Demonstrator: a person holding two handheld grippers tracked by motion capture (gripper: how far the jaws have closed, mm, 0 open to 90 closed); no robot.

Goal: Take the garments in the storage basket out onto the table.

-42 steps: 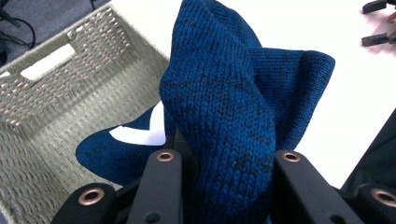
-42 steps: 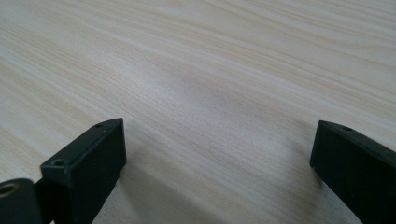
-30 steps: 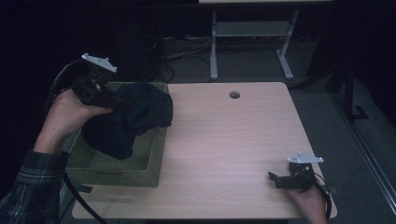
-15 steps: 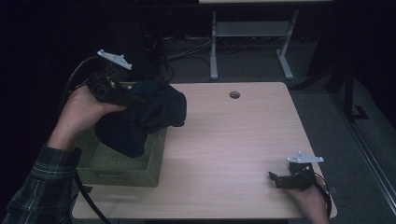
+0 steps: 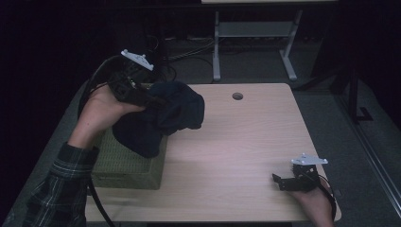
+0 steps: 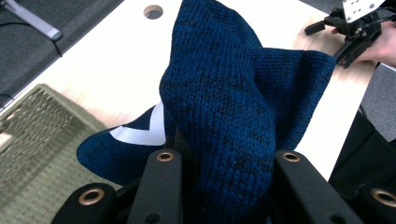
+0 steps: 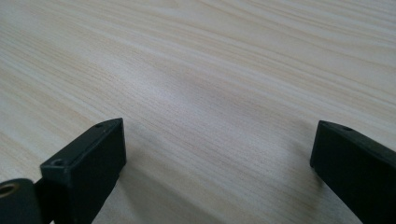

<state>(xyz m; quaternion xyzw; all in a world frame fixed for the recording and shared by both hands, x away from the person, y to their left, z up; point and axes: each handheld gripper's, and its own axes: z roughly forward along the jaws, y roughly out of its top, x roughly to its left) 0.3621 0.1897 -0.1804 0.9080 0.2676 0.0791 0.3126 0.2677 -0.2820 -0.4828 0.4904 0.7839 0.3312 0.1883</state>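
Left gripper [image 5: 142, 94] jaws clamp the blue knit garment [image 5: 161, 120] at ten o'clock above the basket [image 5: 127, 165]; right gripper [image 5: 288, 182] jaws gape empty at five o'clock on the surface [image 5: 236, 142].

A dim lab: bare wooden table [image 5: 246, 142], floor cables [image 5: 189, 56], metal stand [image 5: 255, 38].

One dark blue knitted garment [image 5: 163, 118] with a white marking is counted. One olive-green woven basket [image 5: 127, 165] is counted. One light wooden table [image 5: 236, 151] is seen, with one round hole [image 5: 237, 96] in its top. Two black two-jaw grippers are counted: a left gripper [image 5: 156, 100] and a right gripper [image 5: 280, 181].
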